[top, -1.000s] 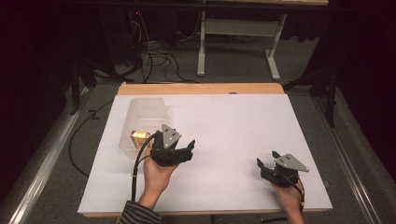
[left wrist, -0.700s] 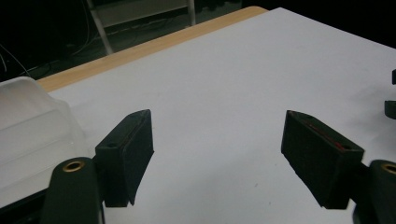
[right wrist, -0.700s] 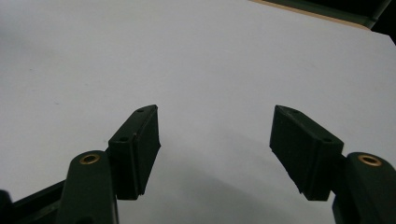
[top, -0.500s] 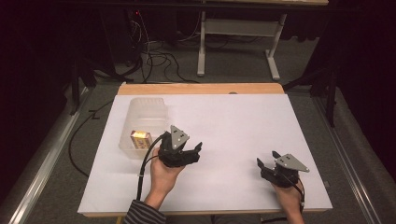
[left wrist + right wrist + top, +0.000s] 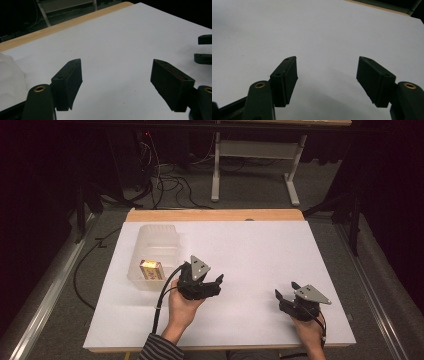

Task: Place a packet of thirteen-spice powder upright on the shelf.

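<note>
Left tool (image 5: 216, 281) stands with its jaws parted and nothing between them, held just above the white tabletop (image 5: 260, 250) a little left of the middle of the near half; the left gripper view confirms bare surface between the two black pads (image 5: 70, 82). Right tool (image 5: 282, 296) is likewise open and empty, low over the tabletop near the near right corner. The item nearest the left tool is a small yellow box (image 5: 150, 269) lying inside a translucent plastic container (image 5: 150, 232), which sits along the left edge of the tabletop; the box rests at the container's near end, just beside the left tool. Judged from its size and printed faces, the box is probably light cardboard: stiff enough for a modest squeeze, but liable to dent under a hard one. Its flat opposing sides look like the soundest place to take hold, approached from above through the open top. The container appears thin-walled, light and smooth; it may slide or tip if a wall is nudged, so its rim is best left untouched unless steadied by the right tool.
</note>
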A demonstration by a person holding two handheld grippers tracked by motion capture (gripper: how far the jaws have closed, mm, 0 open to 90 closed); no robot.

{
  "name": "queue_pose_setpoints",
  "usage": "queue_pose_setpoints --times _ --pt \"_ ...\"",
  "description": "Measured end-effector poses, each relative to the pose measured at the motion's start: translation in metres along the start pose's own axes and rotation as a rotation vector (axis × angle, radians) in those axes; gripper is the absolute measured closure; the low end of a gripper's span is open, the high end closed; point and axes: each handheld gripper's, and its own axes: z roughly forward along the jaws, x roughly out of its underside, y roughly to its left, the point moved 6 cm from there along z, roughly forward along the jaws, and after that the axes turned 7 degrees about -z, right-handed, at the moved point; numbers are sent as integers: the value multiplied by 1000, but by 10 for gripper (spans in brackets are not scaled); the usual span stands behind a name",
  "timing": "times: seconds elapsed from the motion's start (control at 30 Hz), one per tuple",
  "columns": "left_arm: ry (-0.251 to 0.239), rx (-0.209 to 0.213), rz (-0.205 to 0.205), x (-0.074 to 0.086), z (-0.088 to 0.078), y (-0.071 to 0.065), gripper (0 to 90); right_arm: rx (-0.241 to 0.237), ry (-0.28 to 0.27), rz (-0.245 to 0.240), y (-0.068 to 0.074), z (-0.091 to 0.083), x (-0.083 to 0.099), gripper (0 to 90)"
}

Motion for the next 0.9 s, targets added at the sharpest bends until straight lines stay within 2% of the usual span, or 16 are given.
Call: queue_pose_setpoints --times 0.5,0.9 --pt "13 13 -8 9 12 -8 261 2 -2 0 0 0 0 335" --pt "30 16 -35 20 23 -9 263 1 -4 0 0 0 0 335"
